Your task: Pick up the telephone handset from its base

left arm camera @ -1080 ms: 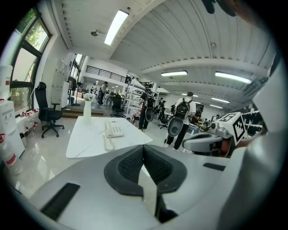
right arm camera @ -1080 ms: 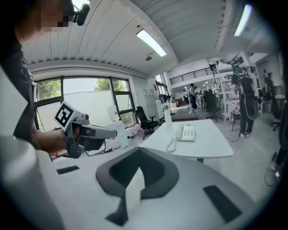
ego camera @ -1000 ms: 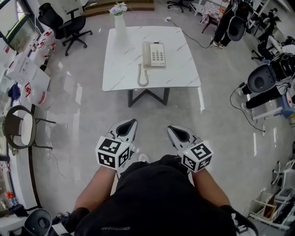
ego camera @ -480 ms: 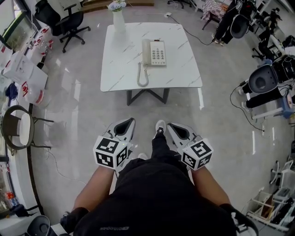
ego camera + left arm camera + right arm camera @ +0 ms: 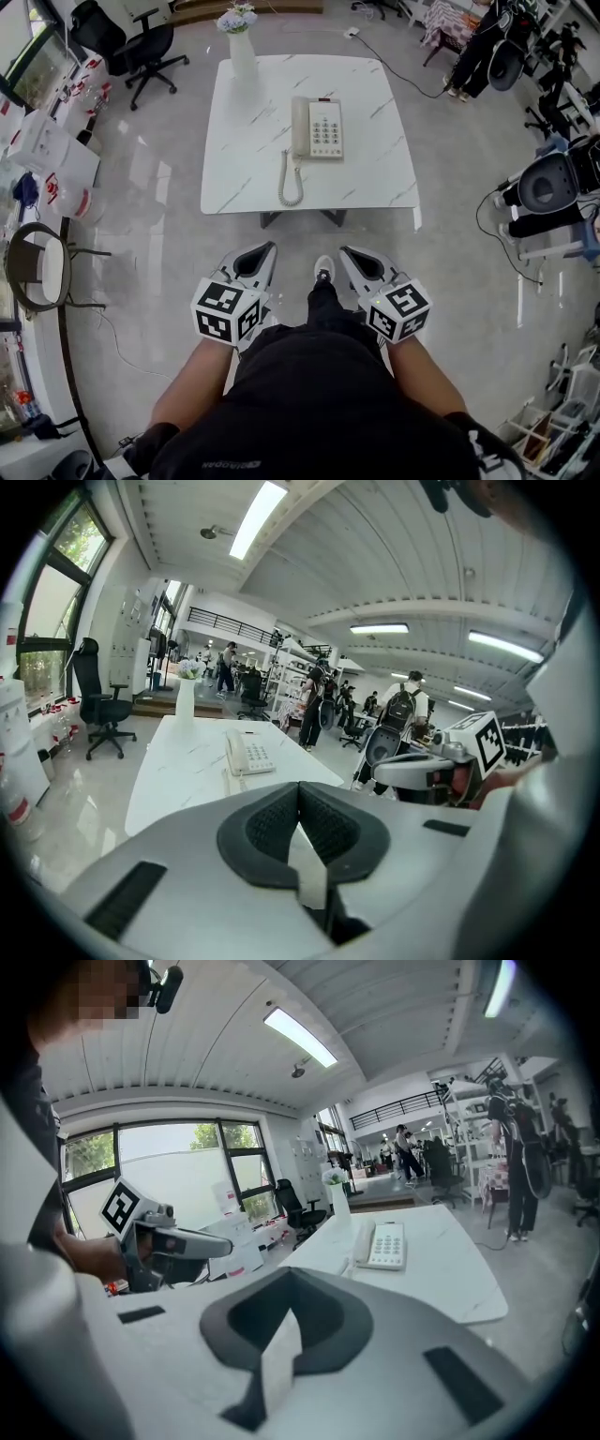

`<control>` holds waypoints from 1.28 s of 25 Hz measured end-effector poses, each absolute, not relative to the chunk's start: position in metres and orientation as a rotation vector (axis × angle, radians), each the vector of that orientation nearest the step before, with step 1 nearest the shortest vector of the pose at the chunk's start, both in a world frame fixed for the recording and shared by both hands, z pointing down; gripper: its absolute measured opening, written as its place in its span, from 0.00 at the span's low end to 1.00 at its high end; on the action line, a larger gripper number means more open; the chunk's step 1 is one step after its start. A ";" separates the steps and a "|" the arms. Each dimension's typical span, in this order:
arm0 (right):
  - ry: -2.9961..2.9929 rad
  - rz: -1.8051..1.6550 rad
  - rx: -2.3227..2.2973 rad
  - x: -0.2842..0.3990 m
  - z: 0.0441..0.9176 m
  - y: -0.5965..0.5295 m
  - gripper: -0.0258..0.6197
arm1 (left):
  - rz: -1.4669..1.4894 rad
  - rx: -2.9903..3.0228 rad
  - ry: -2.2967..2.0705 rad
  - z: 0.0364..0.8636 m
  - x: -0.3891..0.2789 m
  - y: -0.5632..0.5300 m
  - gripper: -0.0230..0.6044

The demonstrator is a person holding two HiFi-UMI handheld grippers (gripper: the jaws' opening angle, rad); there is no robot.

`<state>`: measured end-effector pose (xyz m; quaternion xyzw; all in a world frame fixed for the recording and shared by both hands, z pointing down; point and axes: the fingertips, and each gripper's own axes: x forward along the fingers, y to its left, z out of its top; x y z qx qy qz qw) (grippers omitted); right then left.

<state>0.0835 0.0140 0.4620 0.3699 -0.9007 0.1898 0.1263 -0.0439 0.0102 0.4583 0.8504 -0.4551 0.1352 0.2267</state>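
The right gripper [image 5: 355, 255] and left gripper [image 5: 260, 251], both pressed together and empty, sit lower centre, while the handset [image 5: 300, 127] at upper centre looks like light, rigid, smooth plastic, best pinched mid-length.

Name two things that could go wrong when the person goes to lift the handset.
1. The left gripper and right gripper are both shut; unless one opens first, it may just shove the handset off the base.
2. The coiled cord lies near the table edge; a long lift could drag the base.
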 end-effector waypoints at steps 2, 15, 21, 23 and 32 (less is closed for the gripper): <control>-2.619 0.564 1.073 0.089 0.463 -0.013 0.04 | 0.380 2.339 -1.256 0.457 -0.037 -0.014 0.04; -2.668 0.562 0.995 0.124 0.445 -0.168 0.04 | 0.420 2.328 -1.325 0.435 0.002 -0.157 0.04; -2.695 0.576 0.949 0.135 0.442 -0.219 0.04 | 0.405 2.321 -1.379 0.425 0.016 -0.203 0.04; -2.710 0.567 0.921 0.134 0.443 -0.230 0.04 | 0.404 2.311 -1.402 0.426 0.016 -0.213 0.04; -2.722 0.620 0.912 0.134 0.451 -0.258 0.04 | 0.424 2.253 -1.435 0.438 0.006 -0.231 0.04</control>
